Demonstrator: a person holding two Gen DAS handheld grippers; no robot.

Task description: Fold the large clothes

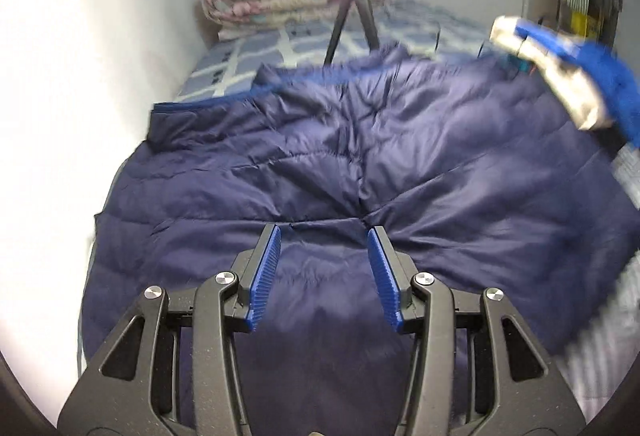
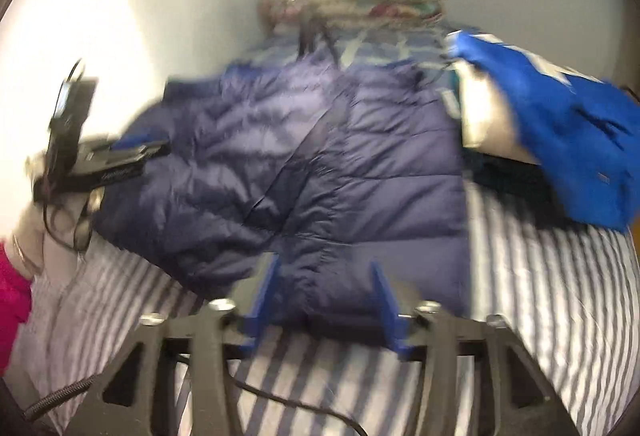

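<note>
We are over a bed with a grey-striped sheet [image 2: 540, 296] against a white wall. The navy quilted puffer jacket [image 1: 320, 140] lies spread on it. It looks light, puffy and slick, so we would pinch a hem or seam. The left gripper [image 1: 323, 236] stands spread and empty above it; the right gripper [image 2: 326, 268] too, at the jacket's near edge.

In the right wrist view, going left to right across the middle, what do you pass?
Left tool held over the jacket's edge → navy puffer jacket spread on the bed → bright blue garment lying at the right.
</note>
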